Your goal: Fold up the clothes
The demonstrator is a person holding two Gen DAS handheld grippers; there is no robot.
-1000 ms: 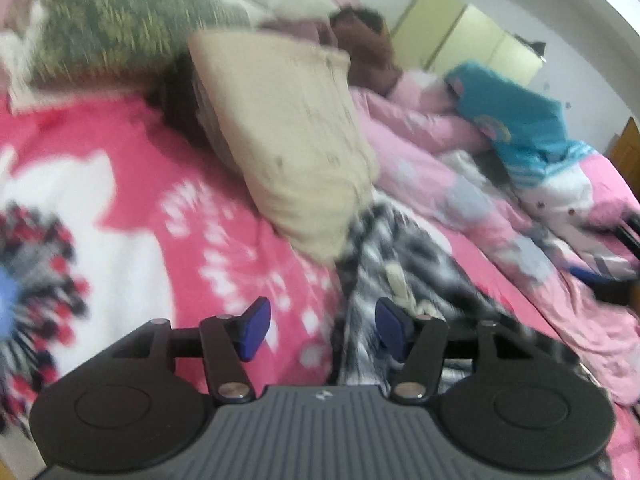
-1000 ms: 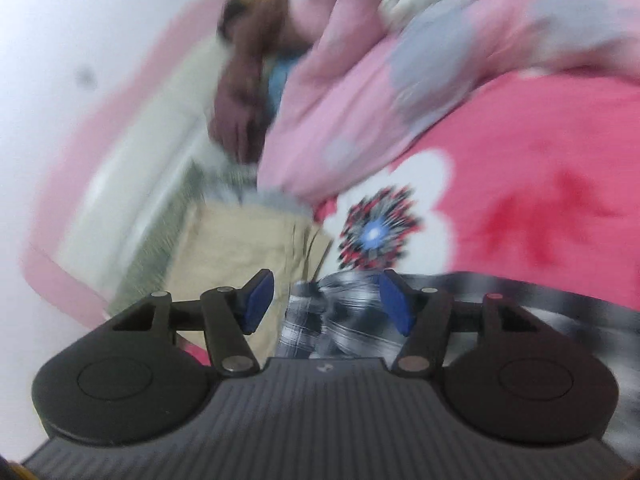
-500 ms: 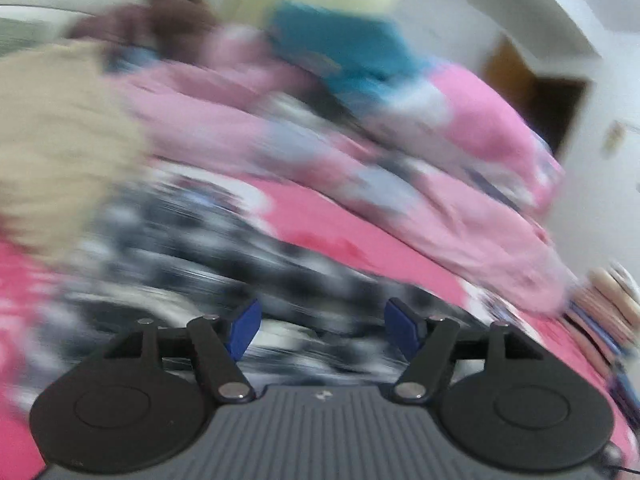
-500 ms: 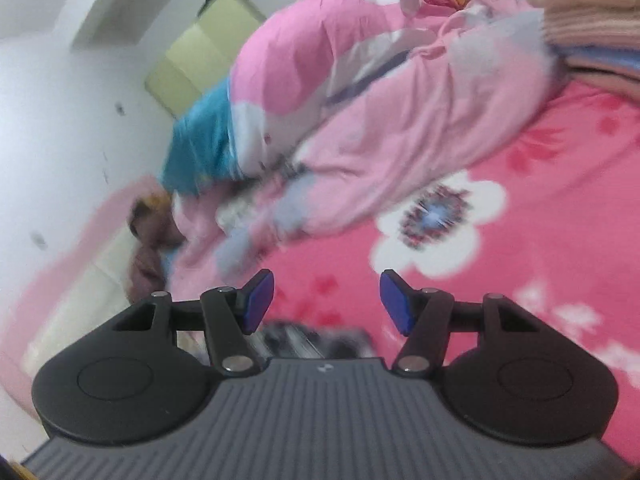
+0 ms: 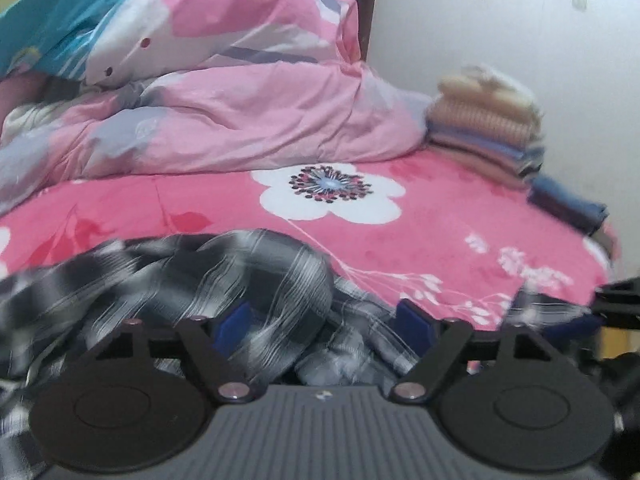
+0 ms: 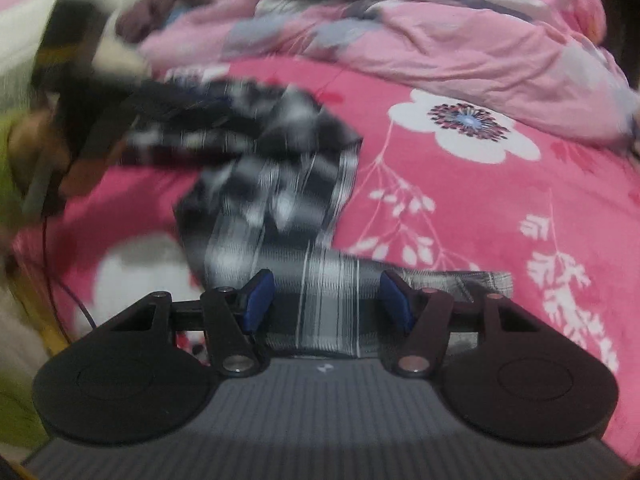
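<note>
Where the bed fills both views, its pink floral sheet [image 5: 432, 240] spreads across the middle of each frame, with a crumpled pink duvet [image 5: 248, 96] heaped along the top, a teal cloth [image 5: 52, 28] in the upper left of the left wrist view, and a stack of folded clothes [image 5: 488, 128] at the right against a white wall [image 5: 520, 20]. Both grippers tilt down toward the mattress. The left gripper [image 5: 322, 324] sits at the bottom centre of its view, its 2 blue pads spread wide; the jaws have just been opening, and the black-and-white plaid garment [image 5: 224, 276] bunches between and below them without either pad pressing on it. In the right wrist view the right gripper [image 6: 326, 300] is also parted, its pads standing clear on either side of a flat strip of the same garment [image 6: 280, 184], which runs from between the fingers up toward the upper left of the frame, where the left gripper shows only as a dark blur.
</note>
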